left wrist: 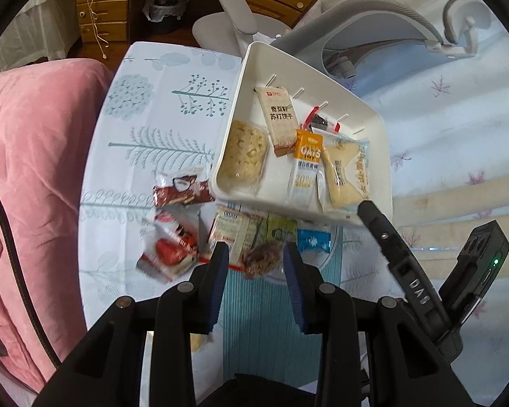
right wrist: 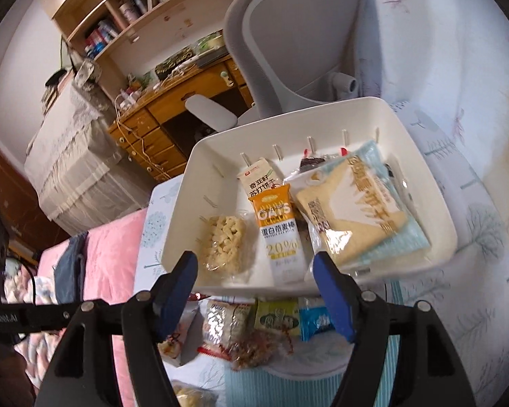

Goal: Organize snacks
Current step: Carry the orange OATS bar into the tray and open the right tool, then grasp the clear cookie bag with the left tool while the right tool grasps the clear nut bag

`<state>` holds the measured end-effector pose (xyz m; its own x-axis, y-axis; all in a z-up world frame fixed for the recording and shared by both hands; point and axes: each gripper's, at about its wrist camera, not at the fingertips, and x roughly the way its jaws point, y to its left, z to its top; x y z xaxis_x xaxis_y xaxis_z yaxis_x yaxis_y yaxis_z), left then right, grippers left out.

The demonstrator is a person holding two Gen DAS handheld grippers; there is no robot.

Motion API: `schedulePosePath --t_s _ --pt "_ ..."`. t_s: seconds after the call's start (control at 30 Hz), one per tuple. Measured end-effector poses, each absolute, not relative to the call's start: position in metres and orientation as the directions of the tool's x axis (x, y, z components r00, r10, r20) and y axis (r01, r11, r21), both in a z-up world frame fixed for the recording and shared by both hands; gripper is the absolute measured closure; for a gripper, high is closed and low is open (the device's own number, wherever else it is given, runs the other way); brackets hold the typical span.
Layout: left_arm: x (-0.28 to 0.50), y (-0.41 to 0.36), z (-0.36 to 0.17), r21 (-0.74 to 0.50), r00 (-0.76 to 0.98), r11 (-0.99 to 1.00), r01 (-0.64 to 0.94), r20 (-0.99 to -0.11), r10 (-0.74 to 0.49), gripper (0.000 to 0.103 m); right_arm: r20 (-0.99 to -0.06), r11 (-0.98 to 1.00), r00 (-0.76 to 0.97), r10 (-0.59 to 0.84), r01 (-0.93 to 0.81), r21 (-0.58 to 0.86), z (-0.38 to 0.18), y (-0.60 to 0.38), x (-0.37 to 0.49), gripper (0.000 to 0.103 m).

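The white bin sits on the patterned tabletop and holds an orange oat bar, a puffed-grain cake, a cracker pack and a large triangular sandwich pack. Near the bin's front wall lie loose snacks, a brown meat-floss packet among them. The left hand-held gripper hangs above that packet, jaws apart, not touching it. The right hand-held gripper stands open over the bin's front edge, empty.

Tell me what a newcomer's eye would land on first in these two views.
The white plastic bin at centre, holding an orange-and-white oat bar packet, a pale wedge-shaped pastry in clear wrap and a puffed rice cake. Below its near rim, loose snack packets litter the leaf-print tablecloth.
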<state>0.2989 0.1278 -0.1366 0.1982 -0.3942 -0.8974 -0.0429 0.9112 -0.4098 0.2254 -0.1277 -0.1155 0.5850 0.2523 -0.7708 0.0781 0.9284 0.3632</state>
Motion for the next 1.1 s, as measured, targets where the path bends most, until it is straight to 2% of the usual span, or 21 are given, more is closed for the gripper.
schedulePosePath --t_s 0.17,0.23,0.3,0.43,0.5,0.77,1.1 --pt "0.266 0.136 -0.124 -0.393 0.220 0.919 -0.027 -0.899 -0.378 0.069 -0.749 0.913 0.613 0.251 0.108 0.394 -0.099 -0.132 0.192 0.032" --pt "0.251 0.140 -0.121 -0.391 0.229 0.920 -0.022 -0.898 -0.376 0.066 -0.741 0.907 0.623 0.250 0.116 0.404 -0.094 -0.132 0.177 0.032" --pt "0.237 0.144 -0.120 -0.390 0.238 0.921 -0.020 -0.896 -0.374 0.056 -0.739 0.908 0.631 0.236 0.127 0.398 -0.091 -0.131 0.160 0.032" --pt "0.209 0.152 -0.124 -0.387 0.243 0.922 -0.026 -0.897 -0.370 0.047 -0.743 0.908 0.632 0.220 0.146 0.393 -0.091 -0.126 0.131 0.032" --pt "0.196 0.156 -0.129 -0.385 0.241 0.922 -0.038 -0.899 -0.365 0.039 -0.749 0.908 0.629 0.210 0.158 0.387 -0.094 -0.123 0.115 0.032" --pt "0.167 0.165 -0.155 -0.344 0.200 0.935 -0.084 -0.925 -0.322 0.023 -0.771 0.925 0.612 0.177 0.163 0.342 -0.103 -0.116 0.071 0.032" --pt "0.162 0.160 -0.196 -0.277 0.117 0.941 -0.195 -0.959 -0.258 0.017 -0.785 0.974 0.593 0.178 0.010 0.228 -0.108 -0.107 0.071 0.032"
